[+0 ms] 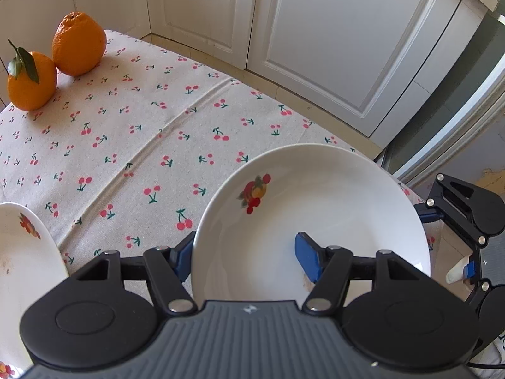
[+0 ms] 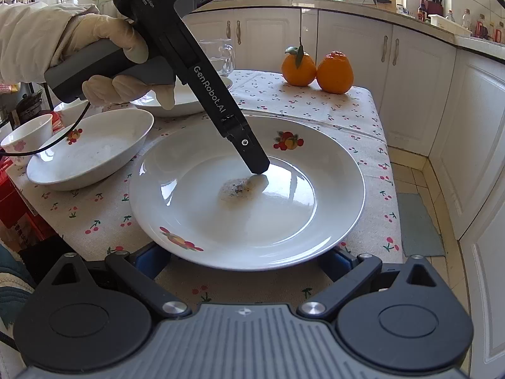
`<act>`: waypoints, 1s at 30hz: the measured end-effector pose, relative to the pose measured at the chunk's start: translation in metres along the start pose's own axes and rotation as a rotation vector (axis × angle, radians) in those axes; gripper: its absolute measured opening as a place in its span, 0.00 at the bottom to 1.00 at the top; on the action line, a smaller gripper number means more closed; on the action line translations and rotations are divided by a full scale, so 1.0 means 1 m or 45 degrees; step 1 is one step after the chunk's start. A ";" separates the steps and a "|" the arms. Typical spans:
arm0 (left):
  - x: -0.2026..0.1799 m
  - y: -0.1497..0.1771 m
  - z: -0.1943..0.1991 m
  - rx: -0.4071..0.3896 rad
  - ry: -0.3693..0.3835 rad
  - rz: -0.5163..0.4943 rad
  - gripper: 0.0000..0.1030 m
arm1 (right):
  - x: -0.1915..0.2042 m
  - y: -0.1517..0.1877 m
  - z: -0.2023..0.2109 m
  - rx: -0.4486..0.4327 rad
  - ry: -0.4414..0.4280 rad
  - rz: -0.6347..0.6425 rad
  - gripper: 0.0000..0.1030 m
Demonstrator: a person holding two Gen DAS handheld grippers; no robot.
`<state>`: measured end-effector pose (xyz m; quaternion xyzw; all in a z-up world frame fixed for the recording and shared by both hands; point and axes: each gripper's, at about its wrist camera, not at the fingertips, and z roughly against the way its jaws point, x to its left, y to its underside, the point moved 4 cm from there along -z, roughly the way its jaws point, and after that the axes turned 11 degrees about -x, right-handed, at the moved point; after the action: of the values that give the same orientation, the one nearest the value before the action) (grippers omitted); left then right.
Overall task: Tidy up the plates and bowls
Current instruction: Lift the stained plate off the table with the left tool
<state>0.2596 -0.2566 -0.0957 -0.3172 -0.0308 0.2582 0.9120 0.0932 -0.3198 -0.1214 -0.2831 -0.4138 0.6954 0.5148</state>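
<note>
Right wrist view shows your big white plate (image 2: 246, 195) lying flat on the cherry-print tabletop (image 2: 347, 117), with the two oranges (image 2: 317, 68) beyond its far rim and a shallower white bowl (image 2: 91, 151) just beside its left rim. Your left gripper (image 1: 246, 255) comes down steeply onto the plate's left side, probably so its fingers can straddle the rim: in the left wrist view one blue finger (image 1: 307, 259) sits inside the plate on its white surface, the other outside the rim against the cloth. They stand fairly narrow, yet I cannot tell whether they pinch the rim. Your right gripper (image 2: 246, 260) sits at the near rim, fingers spread wide on either side and mostly hidden under the plate's edge, gripping nothing, likely waiting to steady it.
</note>
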 end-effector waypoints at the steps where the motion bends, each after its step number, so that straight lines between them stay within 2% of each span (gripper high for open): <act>1: 0.001 -0.002 -0.001 -0.006 -0.001 -0.003 0.62 | -0.002 -0.001 -0.001 0.002 0.000 -0.004 0.98; 21: 0.028 -0.046 -0.033 -0.050 -0.011 0.015 0.62 | -0.045 -0.019 -0.030 0.011 0.034 -0.003 0.98; 30: 0.037 -0.052 -0.040 -0.057 -0.023 0.033 0.62 | -0.054 -0.024 -0.044 0.015 0.036 0.001 0.98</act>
<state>0.3237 -0.2958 -0.1000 -0.3354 -0.0404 0.2722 0.9010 0.1571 -0.3558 -0.1241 -0.2901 -0.4024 0.6939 0.5219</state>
